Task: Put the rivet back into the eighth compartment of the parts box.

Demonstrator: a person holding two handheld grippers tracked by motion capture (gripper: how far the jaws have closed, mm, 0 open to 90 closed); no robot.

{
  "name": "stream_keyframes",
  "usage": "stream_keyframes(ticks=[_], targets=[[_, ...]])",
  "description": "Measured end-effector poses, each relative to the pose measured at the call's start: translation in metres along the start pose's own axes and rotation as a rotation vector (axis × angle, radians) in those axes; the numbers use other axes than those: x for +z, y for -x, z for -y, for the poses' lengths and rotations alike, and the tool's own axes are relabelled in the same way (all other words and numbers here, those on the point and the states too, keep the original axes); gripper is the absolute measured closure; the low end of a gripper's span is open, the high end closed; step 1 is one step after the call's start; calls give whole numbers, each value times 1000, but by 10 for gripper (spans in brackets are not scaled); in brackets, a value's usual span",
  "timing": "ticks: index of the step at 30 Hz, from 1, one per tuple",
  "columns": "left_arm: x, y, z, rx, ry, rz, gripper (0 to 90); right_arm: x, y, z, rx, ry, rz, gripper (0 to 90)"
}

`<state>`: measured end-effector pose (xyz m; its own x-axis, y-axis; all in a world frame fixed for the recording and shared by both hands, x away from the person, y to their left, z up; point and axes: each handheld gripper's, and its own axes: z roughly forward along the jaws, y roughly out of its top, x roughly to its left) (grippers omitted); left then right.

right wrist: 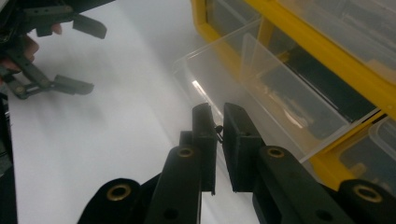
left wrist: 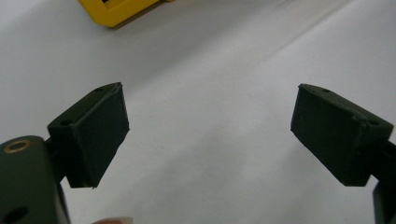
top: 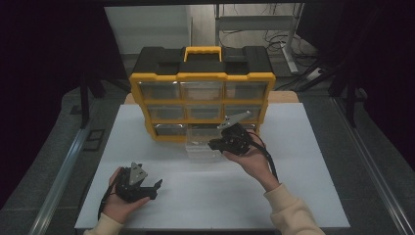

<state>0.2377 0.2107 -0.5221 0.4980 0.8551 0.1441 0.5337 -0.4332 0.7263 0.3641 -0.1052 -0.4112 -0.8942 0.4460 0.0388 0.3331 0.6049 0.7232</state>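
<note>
Setting: a white rectangular table top (top: 303,186) in a dim room, grey floor on both sides, a pale wall and a metal-legged stand with loose cables behind.

Item 1: yellow and black plastic organiser cabinet (top: 202,77) with a yellow carry handle, standing upright at the far middle of the table. Its front holds three rows of clear drawers in a yellow frame.

Item 2: clear plastic drawer (top: 203,143), bottom row, middle column, pulled well out of the cabinet toward the person and resting over the table. Walls are transparent, with a cross divider seen in the right gripper view (right wrist: 261,70); contents cannot be made out.

Item 3: right gripper (top: 214,145), black, held from below in the person's right hand (top: 252,161), cream sleeve at the wrist. It sits at the drawer's right front corner. In its own view the jaws are drawn nearly together just beside the drawer's front wall, pinching a very small dark object (right wrist: 218,128), too small to identify.

Item 4: left gripper (top: 155,188), black, held in the left hand (top: 120,205) near the table's front left, well apart from the drawer. Jaws spread wide over bare table, holding nothing.

Obstructions: nothing lies between the left gripper and the drawer.

Markings: no legible writing.
</note>
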Motion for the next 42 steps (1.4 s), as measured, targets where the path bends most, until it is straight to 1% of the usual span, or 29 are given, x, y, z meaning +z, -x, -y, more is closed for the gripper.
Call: stream_keyframes(ticks=[1,3,4,5,11,14,16,20,21,25,29,32,33,34,35,36,37,40,42], targets=[[0,0,0,-3,1,1,118,1,0,-1,10,0,1,836],[0,0,0,-3,1,0,118,2,3,-1,3,9,2,836],[0,0,1,-3,0,0,118,2,3,-1,14,7,4,836],[0,0,1,-3,-1,0,118,3,5,-1,9,13,4,836],[1,0,1,-4,-2,-2,118,6,12,-1,39,36,16,836],[1,0,1,-3,-6,-1,119,9,12,-2,40,60,26,835],[1,0,1,-2,-6,-1,118,11,11,-3,37,75,43,834],[1,0,1,-2,-8,-2,119,17,13,-2,61,98,41,834],[1,0,1,-2,-8,-2,119,19,13,-2,70,99,37,834],[1,0,1,1,-9,-2,119,25,14,-1,78,98,42,834],[1,-1,1,-2,-10,-4,118,28,14,0,88,112,59,834],[1,-1,1,-1,-9,-4,119,30,14,1,83,111,69,830],[1,-1,1,-3,-7,-3,119,30,14,2,91,111,71,820],[1,-1,1,0,-10,-3,119,31,15,3,93,112,76,783],[1,-1,1,-1,-9,-3,118,32,15,3,99,114,79,723],[1,-1,1,-2,-7,-3,119,32,16,4,110,120,78,621],[0,-1,1,-3,-5,-4,119,33,16,4,113,128,76,574],[0,-1,1,-5,-4,-4,118,30,14,3,112,139,103,476],[0,-2,1,-5,-4,-4,119,28,12,3,107,148,93,424]])
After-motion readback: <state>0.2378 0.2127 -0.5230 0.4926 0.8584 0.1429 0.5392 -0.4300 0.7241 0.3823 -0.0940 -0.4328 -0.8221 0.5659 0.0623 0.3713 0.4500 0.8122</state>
